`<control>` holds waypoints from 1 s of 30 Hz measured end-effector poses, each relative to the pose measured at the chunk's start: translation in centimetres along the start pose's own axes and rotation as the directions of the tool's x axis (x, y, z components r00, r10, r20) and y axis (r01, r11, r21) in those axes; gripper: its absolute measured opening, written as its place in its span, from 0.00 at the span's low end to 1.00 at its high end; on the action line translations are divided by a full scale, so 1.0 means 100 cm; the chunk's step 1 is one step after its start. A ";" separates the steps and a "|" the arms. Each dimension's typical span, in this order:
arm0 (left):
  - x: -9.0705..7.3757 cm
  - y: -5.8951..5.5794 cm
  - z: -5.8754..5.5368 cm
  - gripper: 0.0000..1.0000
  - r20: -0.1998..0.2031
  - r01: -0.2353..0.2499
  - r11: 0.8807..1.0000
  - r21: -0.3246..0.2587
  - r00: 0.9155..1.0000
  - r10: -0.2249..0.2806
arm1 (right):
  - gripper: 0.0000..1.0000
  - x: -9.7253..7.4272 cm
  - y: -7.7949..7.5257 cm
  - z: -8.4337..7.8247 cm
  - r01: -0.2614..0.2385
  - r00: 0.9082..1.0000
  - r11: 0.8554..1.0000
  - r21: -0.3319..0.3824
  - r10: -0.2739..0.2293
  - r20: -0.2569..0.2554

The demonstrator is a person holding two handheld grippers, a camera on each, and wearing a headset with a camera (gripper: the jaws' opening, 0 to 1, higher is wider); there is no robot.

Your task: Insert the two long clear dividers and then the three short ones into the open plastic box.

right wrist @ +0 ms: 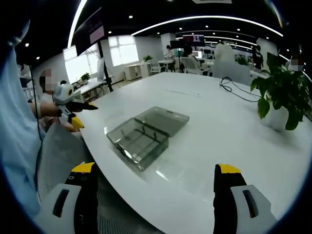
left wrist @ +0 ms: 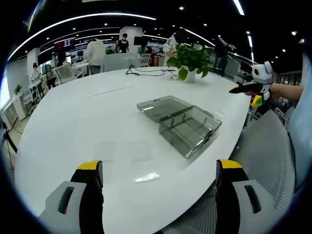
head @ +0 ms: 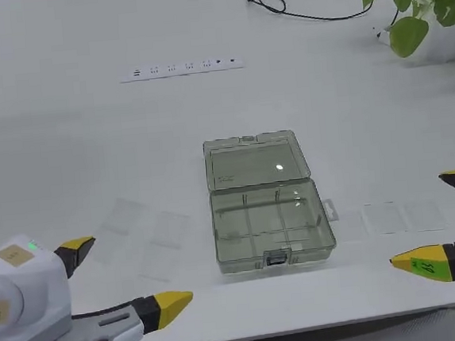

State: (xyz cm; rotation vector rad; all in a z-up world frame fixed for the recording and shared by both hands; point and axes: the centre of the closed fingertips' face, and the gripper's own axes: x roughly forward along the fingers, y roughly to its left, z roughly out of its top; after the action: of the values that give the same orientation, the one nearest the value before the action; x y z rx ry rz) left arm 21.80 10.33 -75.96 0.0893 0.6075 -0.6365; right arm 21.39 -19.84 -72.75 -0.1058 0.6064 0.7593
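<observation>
The left gripper (head: 129, 272) is held over the near left edge of the white table (head: 66, 153). Its jaws are spread wide, with nothing gripped or touched. The right gripper (head: 427, 219) is held at the near right, jaws likewise spread wide and empty. The open plastic box (head: 275, 256) is placed between the two grippers, near the front edge, with its lid (head: 252, 160) laid flat behind it. Faint clear dividers (head: 149, 233) are noted flat on the table left of the box, and a second group of dividers (head: 399, 217) just right of it
</observation>
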 end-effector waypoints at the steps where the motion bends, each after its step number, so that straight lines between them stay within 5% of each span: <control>1: 0.000 0.000 0.000 0.99 -0.001 0.000 1.000 -0.001 1.000 0.000 | 1.00 0.000 0.000 0.000 0.000 1.000 1.000 0.000 0.000 0.000; 30: 0.000 0.002 -0.005 0.98 -0.019 0.002 1.000 -0.004 1.000 -0.002 | 1.00 -0.002 0.001 -0.004 0.003 1.000 1.000 0.005 -0.003 -0.004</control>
State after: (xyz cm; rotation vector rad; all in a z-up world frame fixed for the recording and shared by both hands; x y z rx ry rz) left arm 21.68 10.62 -76.35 0.0906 0.6269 -0.6374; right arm 21.03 -19.95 -72.96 -0.1037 0.6118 0.7549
